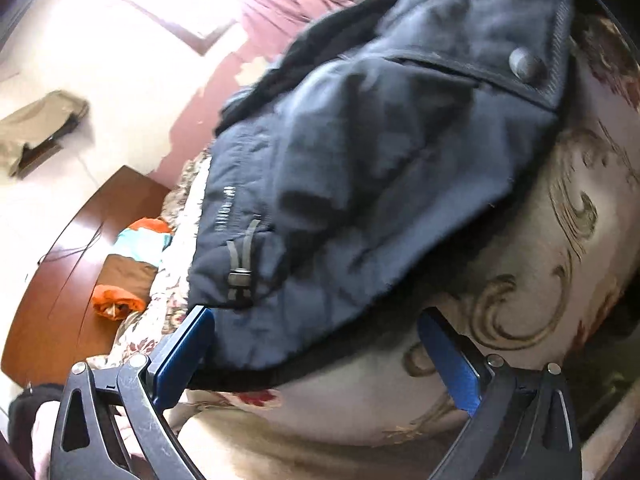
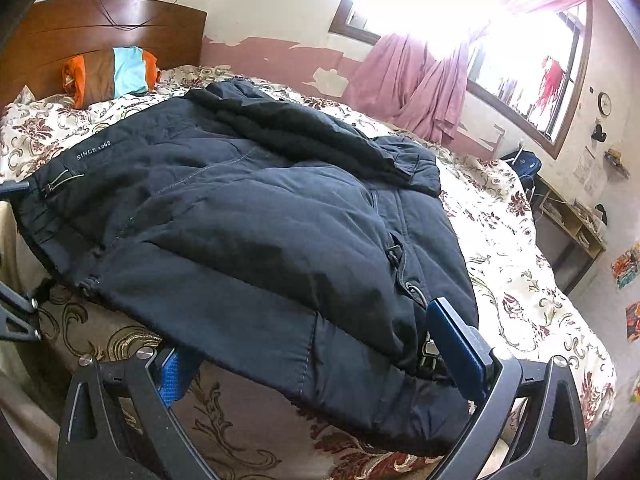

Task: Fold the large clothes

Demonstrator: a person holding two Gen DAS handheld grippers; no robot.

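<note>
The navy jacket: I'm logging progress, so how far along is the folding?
Early. Done: the navy jacket lies on the floral bedspread, its dark lining partly turned over. In hand: the left gripper and right gripper sit open at its near hem, neither clamped. Left: every fold.

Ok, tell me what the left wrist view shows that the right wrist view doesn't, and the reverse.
Only the left wrist view shows the round snap button on the jacket's flap and a tan garment against the wall. Only the right wrist view shows the window, the wall clock and the shelf beside the bed. Both show the dark jacket on the floral bedspread, the striped pillow and the wooden headboard.
</note>
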